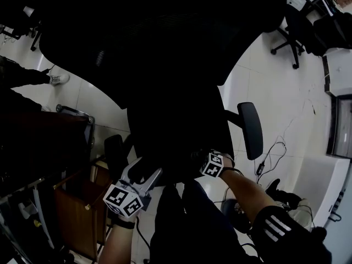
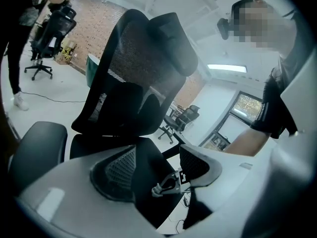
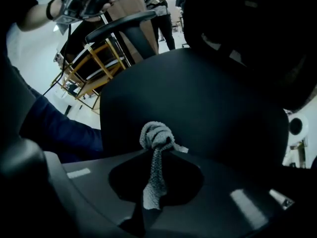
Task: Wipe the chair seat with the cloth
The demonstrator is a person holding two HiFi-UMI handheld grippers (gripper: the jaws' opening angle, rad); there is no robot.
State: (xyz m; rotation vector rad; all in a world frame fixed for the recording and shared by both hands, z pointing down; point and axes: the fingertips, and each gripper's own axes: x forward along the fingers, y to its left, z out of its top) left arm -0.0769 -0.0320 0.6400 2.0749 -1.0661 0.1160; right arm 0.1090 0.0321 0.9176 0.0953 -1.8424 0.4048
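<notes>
1. Closest, at lower left, the left gripper [image 1: 144, 173] hovers with its jaws spread and nothing between them, just off the front edge of the black chair seat [image 1: 176, 131].
2. Right gripper [image 3: 157, 155] is clamped on the grey cloth [image 3: 155, 135], whose knotted end sits at the seat's front edge.
3. Further right, a black armrest [image 1: 251, 130] juts over the white floor [image 1: 286, 109].

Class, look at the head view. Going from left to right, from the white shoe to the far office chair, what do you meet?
white shoe → left gripper → right gripper → armrest pad → far office chair
</notes>
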